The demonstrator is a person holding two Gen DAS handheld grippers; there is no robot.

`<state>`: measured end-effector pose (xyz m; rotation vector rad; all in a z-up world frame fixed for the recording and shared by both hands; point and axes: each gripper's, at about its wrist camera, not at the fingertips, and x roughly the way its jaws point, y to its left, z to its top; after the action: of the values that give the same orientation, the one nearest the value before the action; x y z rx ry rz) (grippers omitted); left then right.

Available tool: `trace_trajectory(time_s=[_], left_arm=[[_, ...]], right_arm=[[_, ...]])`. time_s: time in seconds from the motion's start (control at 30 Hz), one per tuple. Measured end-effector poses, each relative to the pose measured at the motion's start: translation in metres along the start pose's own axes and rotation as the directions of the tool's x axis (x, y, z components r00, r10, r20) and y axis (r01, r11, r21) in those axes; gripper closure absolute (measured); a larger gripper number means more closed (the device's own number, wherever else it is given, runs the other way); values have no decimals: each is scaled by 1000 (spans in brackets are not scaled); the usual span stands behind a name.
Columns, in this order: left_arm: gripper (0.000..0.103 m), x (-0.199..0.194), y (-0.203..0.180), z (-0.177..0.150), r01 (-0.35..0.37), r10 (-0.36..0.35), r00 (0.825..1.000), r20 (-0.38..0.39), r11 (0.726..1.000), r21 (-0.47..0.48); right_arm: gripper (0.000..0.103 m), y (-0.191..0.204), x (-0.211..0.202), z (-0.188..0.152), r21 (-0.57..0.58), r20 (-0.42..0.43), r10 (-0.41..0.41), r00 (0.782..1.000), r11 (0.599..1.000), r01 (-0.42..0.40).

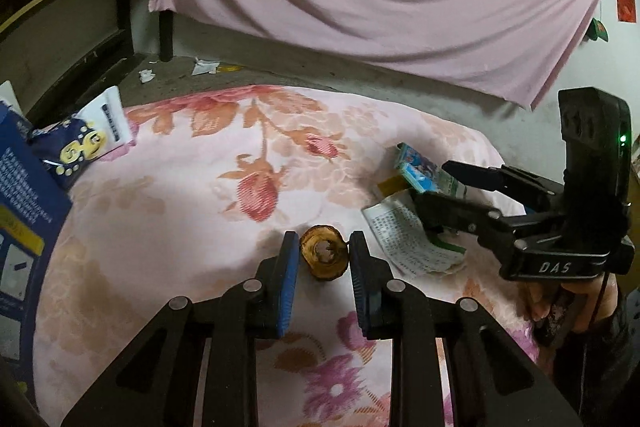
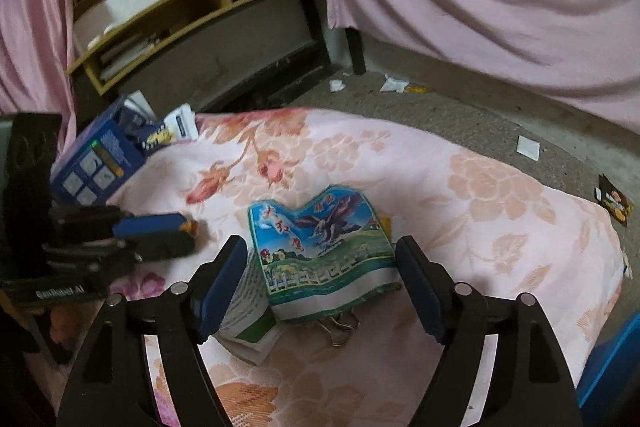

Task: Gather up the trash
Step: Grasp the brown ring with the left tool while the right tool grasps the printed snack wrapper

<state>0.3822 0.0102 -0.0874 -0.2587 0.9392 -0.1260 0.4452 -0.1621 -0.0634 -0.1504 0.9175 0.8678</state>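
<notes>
While the left gripper (image 1: 324, 247) has its blue pads around the brown ring-shaped scrap (image 1: 322, 257) at lower centre of its view, seemingly pinching it, I'd confirm the hold before lifting straight up off the floral cloth (image 1: 180, 195). My right gripper (image 2: 322, 287) stands spread wide, unclenched, straddling the colourful wrapper (image 2: 320, 247) low in its frame. I'd press down lightly, then close across the wrapper's width so the printed paper (image 2: 248, 303) beneath isn't dragged along.

Pink floral bedspread (image 1: 192, 211) (orange blooms), blue-green wrapper (image 2: 320, 247).
</notes>
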Motion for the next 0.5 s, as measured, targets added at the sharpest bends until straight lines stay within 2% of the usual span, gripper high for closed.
trace_trajectory(time_s=[0.17, 0.27, 0.33, 0.43, 0.5], left_arm=[[82, -4, -2, 1, -7, 7, 1000, 3, 1000, 3], [82, -4, -4, 1, -11, 11, 1000, 10, 1000, 0], [82, -5, -7, -1, -14, 14, 1000, 19, 1000, 2], [82, -8, -7, -1, -14, 14, 999, 42, 1000, -6], [82, -12, -9, -1, -5, 5, 998, 60, 1000, -14]], right_arm=[[28, 2, 6, -1, -15, -29, -26, 999, 1000, 26], [39, -2, 6, -1, 3, -28, -27, 999, 1000, 27], [53, -5, 4, -2, 15, -26, -21, 999, 1000, 21], [63, -7, 2, -4, 31, -22, -5, 1000, 1000, 6], [64, -6, -2, -5, 31, -5, -5, 1000, 1000, 5]])
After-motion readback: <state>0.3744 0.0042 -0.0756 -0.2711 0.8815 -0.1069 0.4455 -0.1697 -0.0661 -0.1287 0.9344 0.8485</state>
